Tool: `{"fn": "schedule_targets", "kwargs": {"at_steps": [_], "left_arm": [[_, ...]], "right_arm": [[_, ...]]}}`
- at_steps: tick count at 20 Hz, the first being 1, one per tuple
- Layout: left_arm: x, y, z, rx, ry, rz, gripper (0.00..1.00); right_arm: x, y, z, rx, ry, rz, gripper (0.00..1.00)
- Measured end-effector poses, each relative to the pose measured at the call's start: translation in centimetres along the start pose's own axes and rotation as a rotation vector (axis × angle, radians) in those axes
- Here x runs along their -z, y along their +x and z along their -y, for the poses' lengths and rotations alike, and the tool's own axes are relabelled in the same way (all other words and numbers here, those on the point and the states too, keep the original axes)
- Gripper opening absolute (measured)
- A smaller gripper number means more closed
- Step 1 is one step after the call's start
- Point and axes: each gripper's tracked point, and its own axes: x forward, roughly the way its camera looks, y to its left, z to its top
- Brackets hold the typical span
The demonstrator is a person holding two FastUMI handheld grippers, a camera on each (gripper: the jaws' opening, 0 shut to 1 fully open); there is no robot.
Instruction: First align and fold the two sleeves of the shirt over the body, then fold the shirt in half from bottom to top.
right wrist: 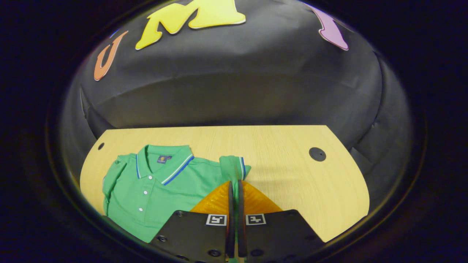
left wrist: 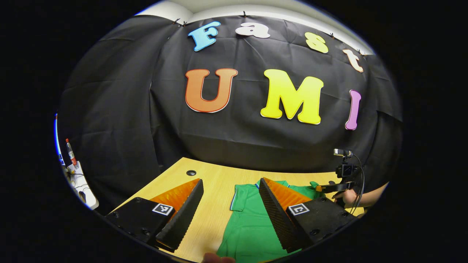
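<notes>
A green polo shirt lies face up on the wooden table, collar toward the far wall. In the right gripper view, my right gripper is shut on the shirt's sleeve, which stands raised and bunched just beyond the fingertips. The other sleeve lies flat at the shirt's far side. In the left gripper view, my left gripper hangs open above the table, its fingers wide apart over the shirt and its near sleeve. The right gripper, held by a hand, shows at the shirt's far side.
The table has a round cable hole near its back edge and others at the far corners. A white stand with a bottle sits off the table's left side. Bare wood lies right of the shirt.
</notes>
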Motion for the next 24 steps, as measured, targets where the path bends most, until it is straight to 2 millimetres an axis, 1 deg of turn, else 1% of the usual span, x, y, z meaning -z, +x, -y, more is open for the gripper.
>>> {"fn": "schedule_targets", "kwargs": {"at_steps": [1, 2, 3, 4, 5, 6, 7, 8, 9, 10, 11, 12, 13, 14, 16, 17, 18, 19, 20, 21, 22, 23, 24], "left_arm": [[0.1, -0.1, -0.3, -0.001, -0.006, 0.000, 0.98], [0.3, -0.1, -0.8, -0.005, -0.012, -0.003, 0.98], [0.6, -0.2, -1.2, -0.008, -0.018, -0.007, 0.98], [0.6, -0.3, -1.8, -0.013, -0.022, -0.010, 0.98], [0.5, -0.6, -2.5, -0.020, -0.026, -0.009, 0.98], [0.5, -0.6, -3.2, -0.027, -0.028, -0.009, 0.98], [0.6, -0.8, -4.0, -0.035, -0.028, -0.009, 0.98], [0.6, -1.0, -4.7, -0.042, -0.029, -0.012, 0.98], [0.7, -1.0, -5.4, -0.049, -0.031, -0.016, 0.98], [0.8, -1.1, -6.1, -0.054, -0.032, -0.019, 0.98], [0.8, -1.3, -6.8, -0.060, -0.033, -0.021, 0.98], [1.0, -1.4, -7.4, -0.063, -0.034, -0.027, 0.98], [1.2, -1.5, -7.8, -0.066, -0.034, -0.033, 0.98], [1.3, -1.5, -8.2, -0.067, -0.036, -0.038, 0.98], [1.5, -1.3, -8.8, -0.066, -0.038, -0.044, 0.98], [1.4, -1.3, -9.0, -0.064, -0.041, -0.043, 0.98], [1.4, -1.1, -9.0, -0.057, -0.044, -0.044, 0.98], [1.6, -0.9, -8.8, -0.049, -0.048, -0.044, 0.98], [1.6, -0.7, -8.6, -0.035, -0.052, -0.045, 0.98], [1.6, -0.4, -8.2, -0.019, -0.055, -0.045, 0.98], [1.7, -0.1, -7.8, 0.003, -0.054, -0.042, 0.98], [1.8, 0.5, -7.3, 0.028, -0.051, -0.041, 0.98], [1.9, 1.1, -6.8, 0.052, -0.050, -0.043, 0.98]], "right_arm": [[-0.2, -0.3, -1.0, -0.007, 0.002, 0.003, 0.00], [-0.4, -0.3, -2.0, -0.009, -0.004, 0.006, 0.04], [-0.6, -0.3, -3.0, -0.008, -0.011, 0.005, 0.00], [-0.5, -0.3, -4.2, -0.011, -0.015, 0.003, 0.04], [-0.3, -0.2, -5.4, -0.013, -0.017, -0.002, 0.00], [-0.2, -0.1, -6.5, -0.010, -0.024, -0.005, 0.04], [0.0, 0.0, -7.7, -0.012, -0.029, -0.007, 0.00], [0.3, 0.2, -8.8, -0.013, -0.036, -0.011, 0.04], [0.6, 0.4, -9.9, -0.015, -0.043, -0.017, 0.04], [1.0, 0.7, -10.9, -0.017, -0.052, -0.026, 0.00], [1.4, 0.9, -11.8, -0.016, -0.058, -0.035, 0.00], [1.8, 1.1, -12.5, -0.011, -0.061, -0.049, 0.04], [2.4, 1.3, -13.2, -0.016, -0.057, -0.067, 0.06], [2.9, 1.2, -14.2, -0.039, -0.040, -0.085, 0.09], [3.0, 0.4, -15.6, -0.092, 0.006, -0.096, 0.26], [2.8, 0.0, -15.8, -0.104, 0.020, -0.084, 0.25], [2.4, -0.6, -15.7, -0.106, 0.021, -0.069, 0.38], [1.8, -1.2, -15.3, -0.105, 0.020, -0.052, 0.36], [1.3, -1.9, -14.9, -0.101, 0.016, -0.036, 0.46], [0.7, -2.8, -14.2, -0.097, 0.012, -0.018, 0.50], [0.1, -3.9, -13.8, -0.098, 0.012, 0.000, 0.60], [-0.4, -5.1, -13.0, -0.087, 0.007, 0.022, 0.69], [-0.9, -6.5, -12.0, -0.079, 0.004, 0.044, 0.74]]}}
